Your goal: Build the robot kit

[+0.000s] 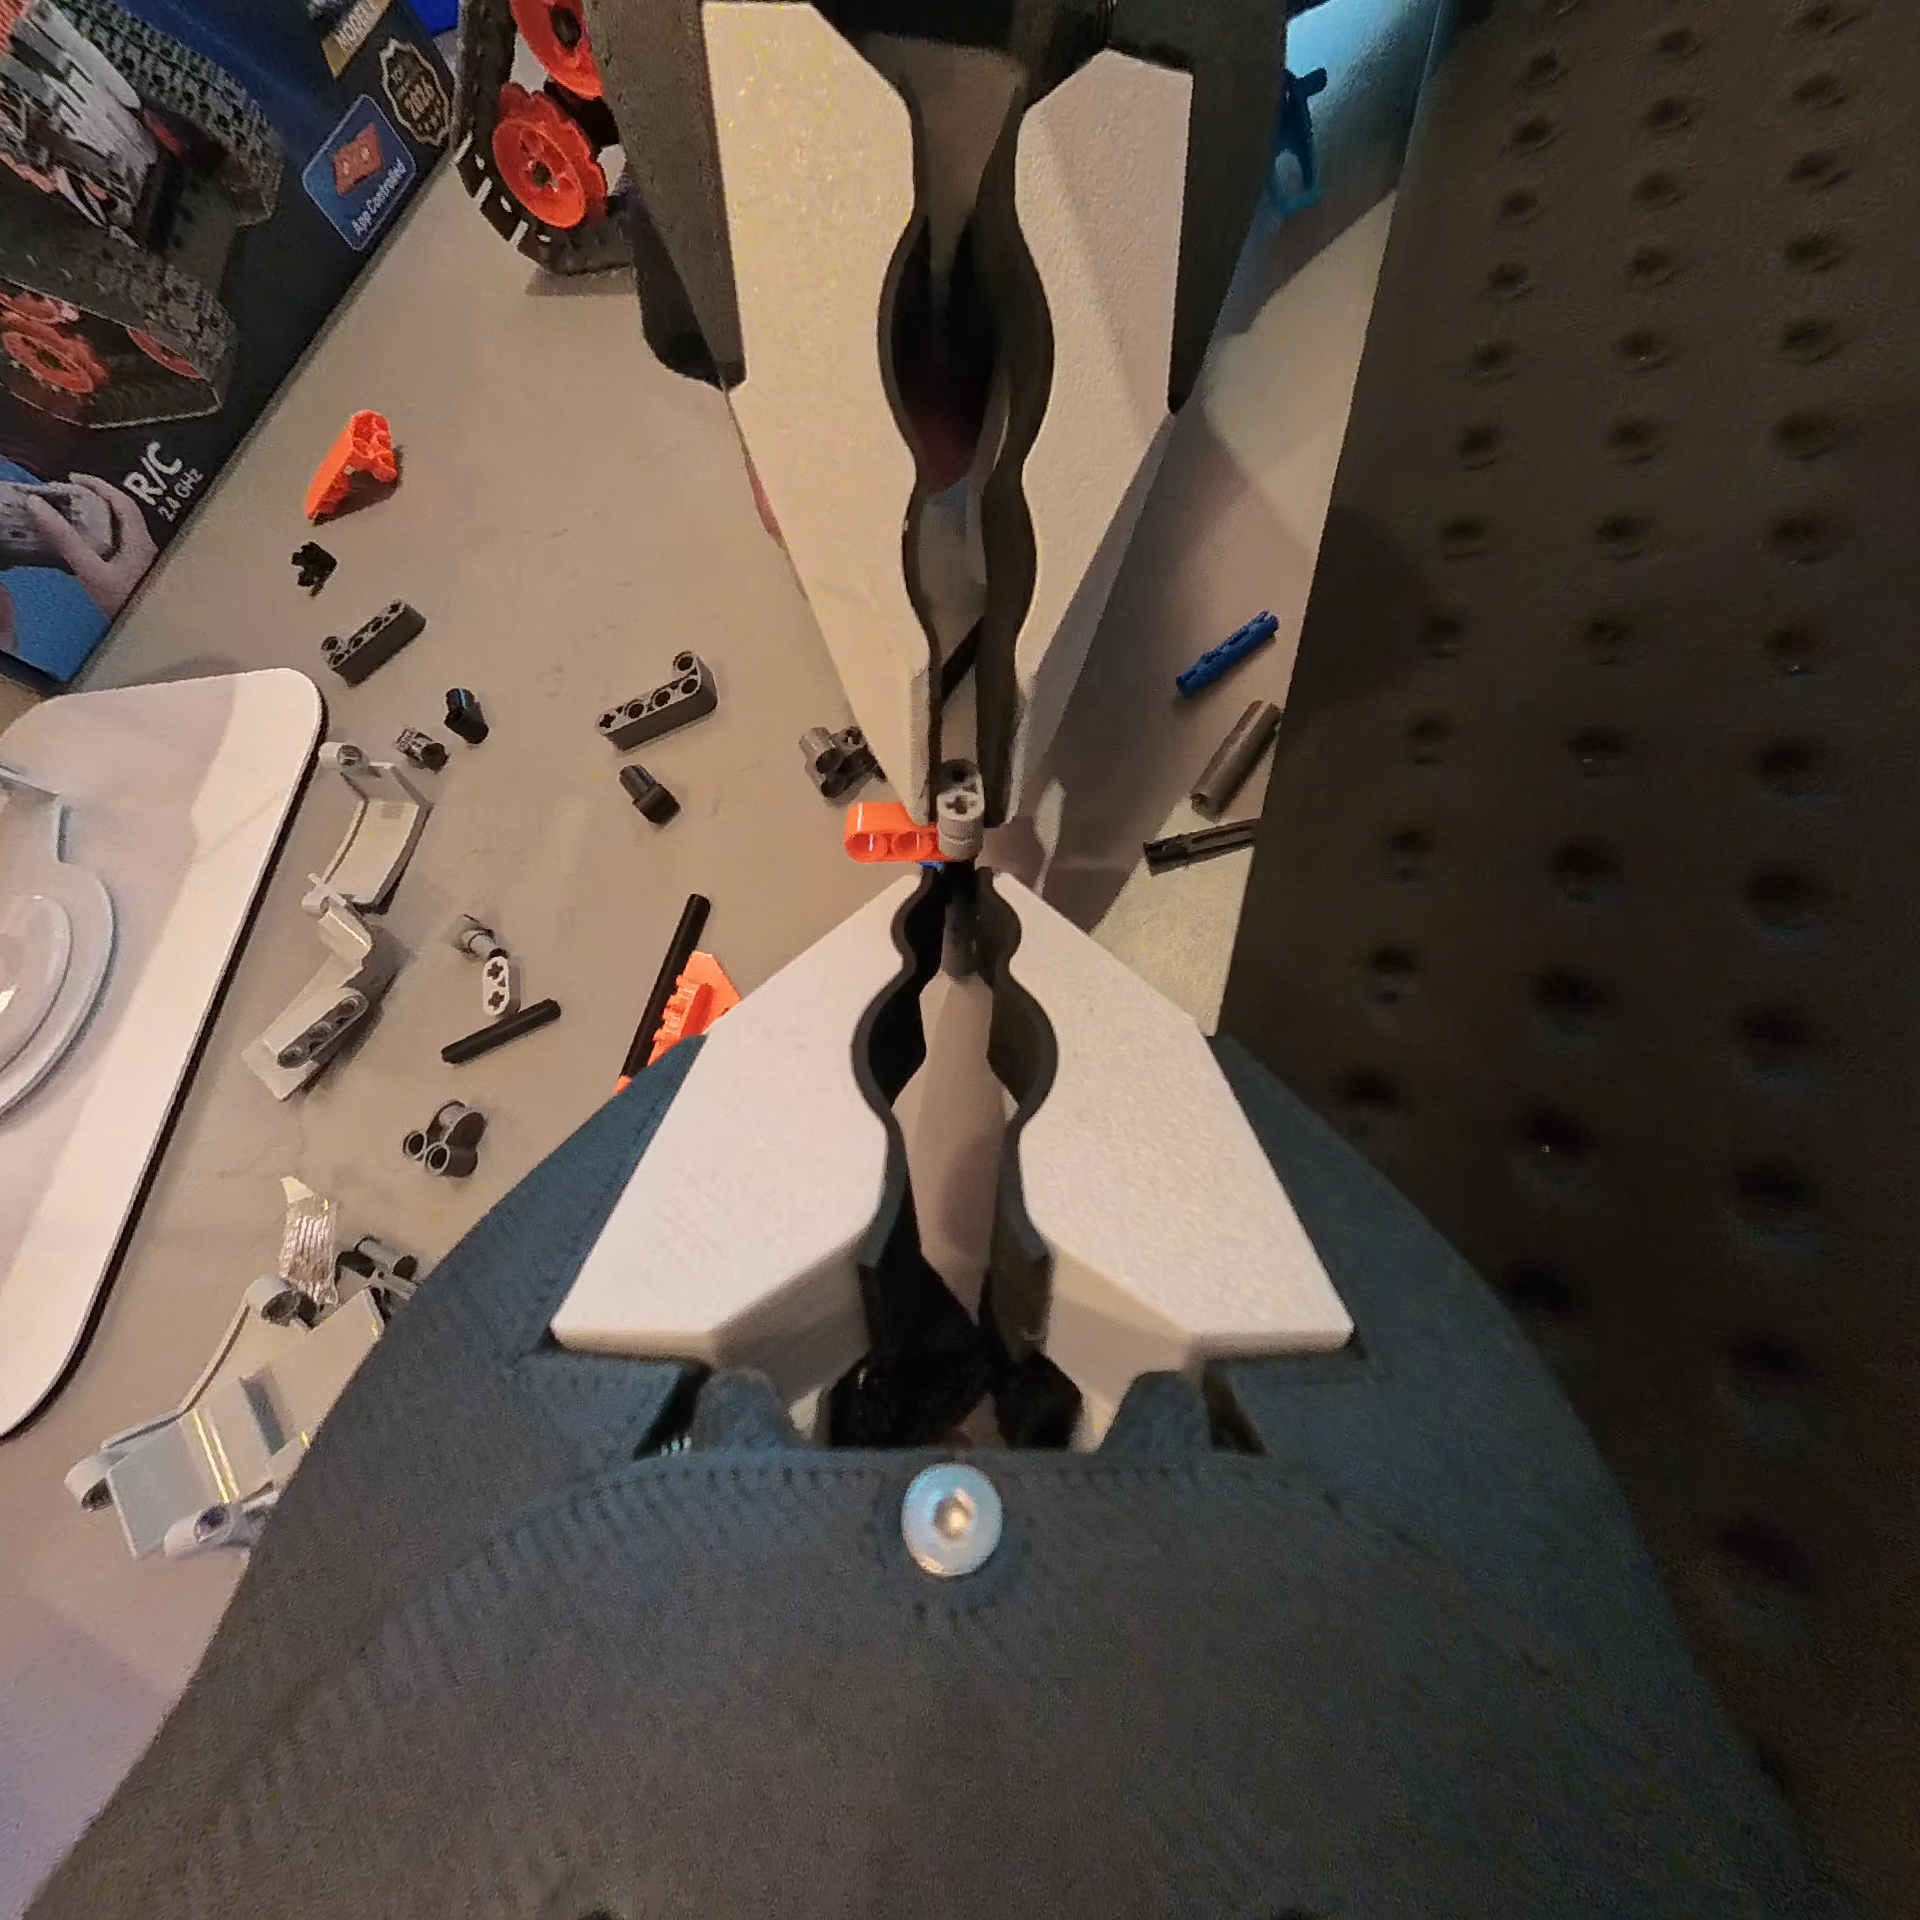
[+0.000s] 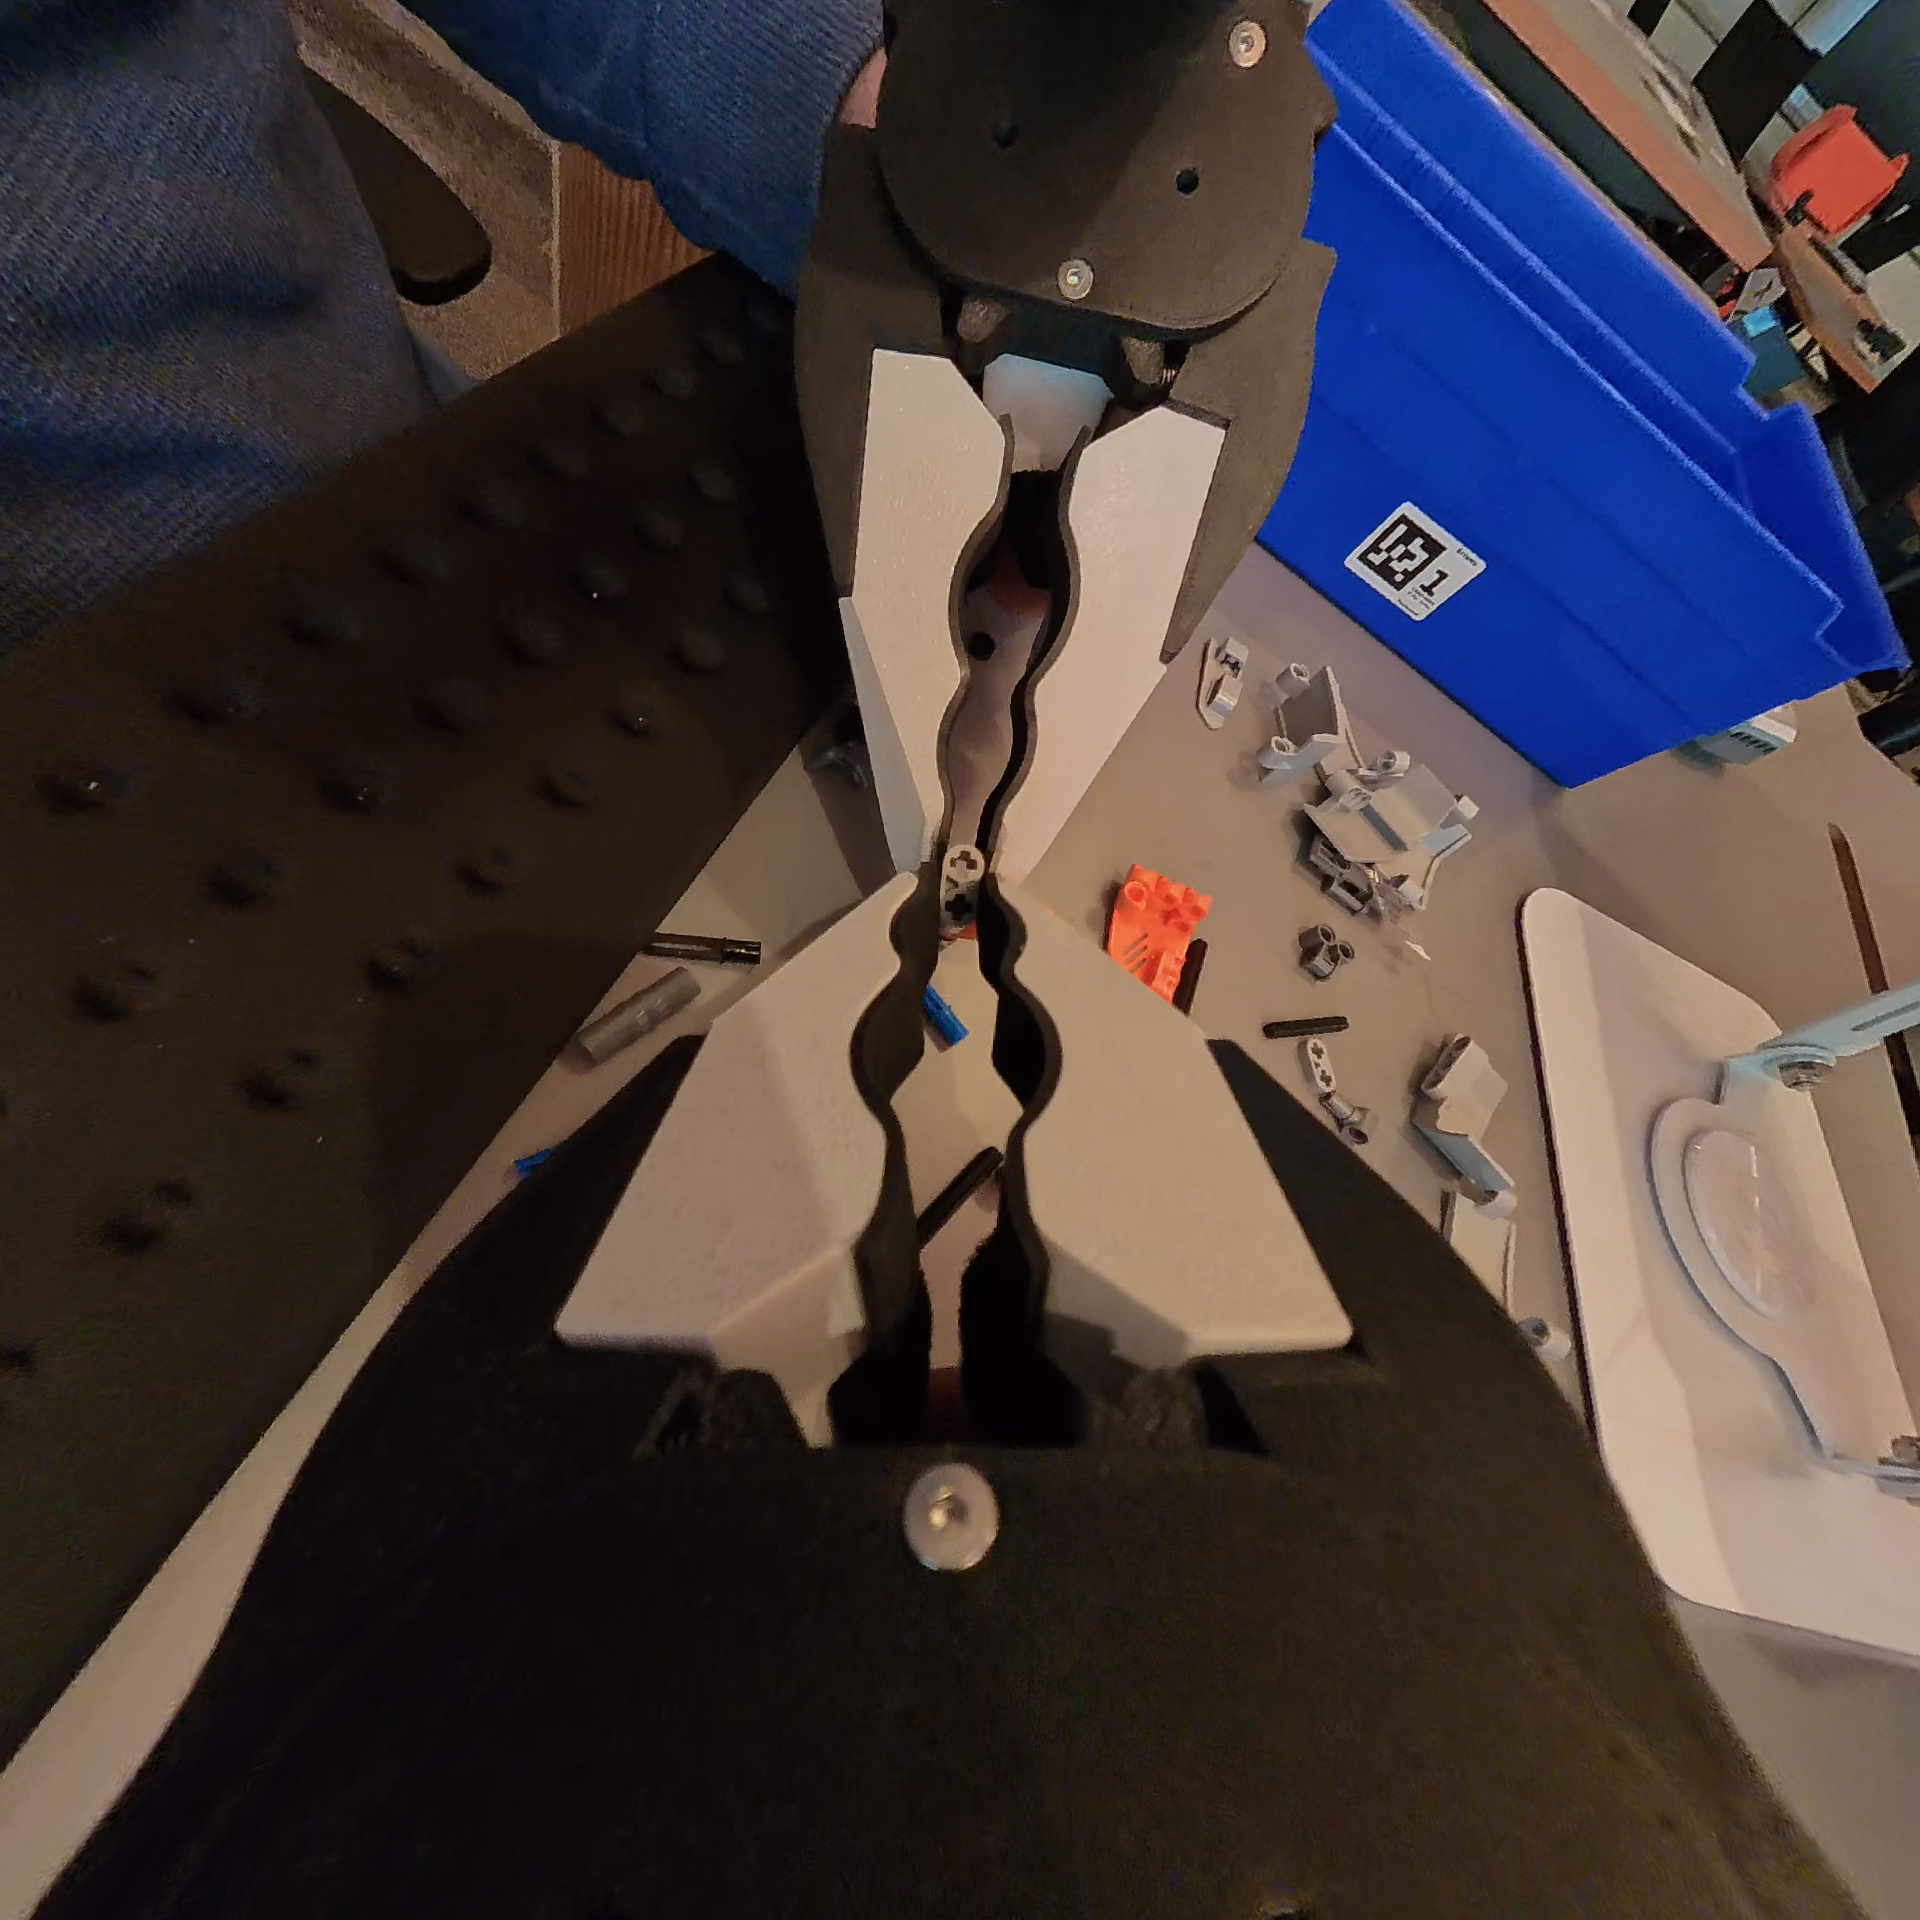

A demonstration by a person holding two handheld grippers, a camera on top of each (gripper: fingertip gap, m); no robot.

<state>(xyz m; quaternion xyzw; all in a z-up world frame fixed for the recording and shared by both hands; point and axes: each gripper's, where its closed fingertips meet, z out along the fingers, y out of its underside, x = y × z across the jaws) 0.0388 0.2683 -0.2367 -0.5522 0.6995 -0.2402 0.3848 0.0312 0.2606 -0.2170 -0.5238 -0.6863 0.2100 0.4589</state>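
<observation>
**Tip to tip above the table edge**

Your two grippers meet nose to nose, on one line, with almost no gap between them.

Your right gripper (image 1: 961, 795) comes in from the far side in the left wrist view. Its jaws are nearly closed and pinch a small grey connector (image 1: 958, 818) at the very tips. The connector's cross-shaped hole faces straight back toward your left gripper (image 1: 958, 902). An orange beam (image 1: 883, 834) joins the connector and sticks out sideways, to the left in that view, so its long axis runs across the line of the fingers. A bit of blue shows just under the connector; you cannot tell what it belongs to.

Your left gripper is also narrow. Between its tips sits what looks like a short black part (image 1: 962, 935), lying along the fingers and pointing at the connector. Whether the part's end touches the connector is hidden by the fingertips.

Neither gripper is nearer: the held pieces are directly ahead of both, raised above the grey table (image 1: 582, 582), just beside the black mat (image 1: 1610, 727). Loose parts lie scattered below, with a white tray (image 1: 156, 883) farther left.
</observation>
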